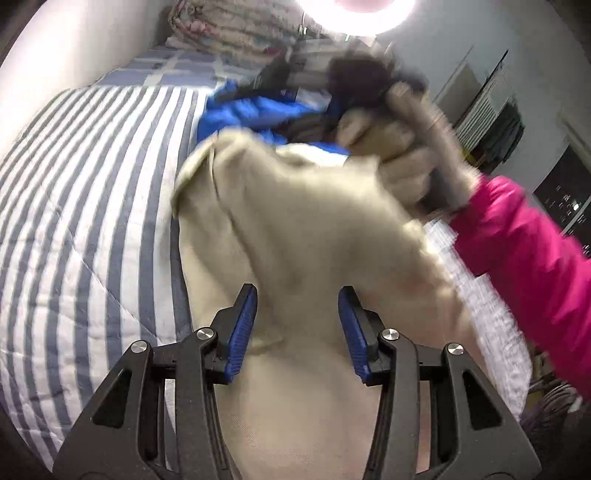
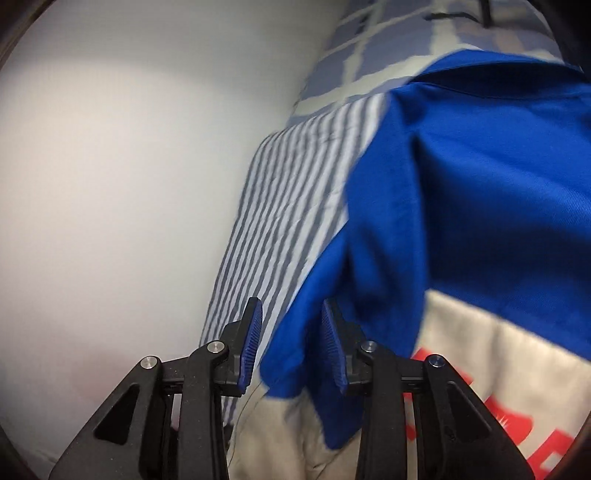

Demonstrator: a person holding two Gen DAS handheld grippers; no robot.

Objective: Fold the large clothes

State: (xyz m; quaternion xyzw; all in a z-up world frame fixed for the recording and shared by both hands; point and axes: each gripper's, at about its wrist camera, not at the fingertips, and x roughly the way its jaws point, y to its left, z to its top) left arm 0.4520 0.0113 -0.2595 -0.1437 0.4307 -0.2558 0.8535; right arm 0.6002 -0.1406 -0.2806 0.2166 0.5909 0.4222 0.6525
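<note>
A beige garment (image 1: 295,229) lies bunched on the striped bed (image 1: 74,221). It runs from between my left gripper's pads up to a gloved hand (image 1: 406,162) in a pink sleeve. My left gripper (image 1: 297,325) is open, its blue pads on either side of the cloth, not pinching it. A blue jacket (image 1: 251,114) lies beyond the beige one. In the right wrist view my right gripper (image 2: 291,332) is open over the blue jacket's (image 2: 461,192) edge. Beige cloth with red print (image 2: 480,369) lies under it.
A white wall (image 2: 110,184) runs along the bed's far side. A checked blue sheet (image 1: 166,70) and a floral quilt (image 1: 229,26) lie at the head of the bed. A dark pile of clothes (image 1: 362,81) lies behind the jacket. A bright ceiling lamp (image 1: 362,14) glares above.
</note>
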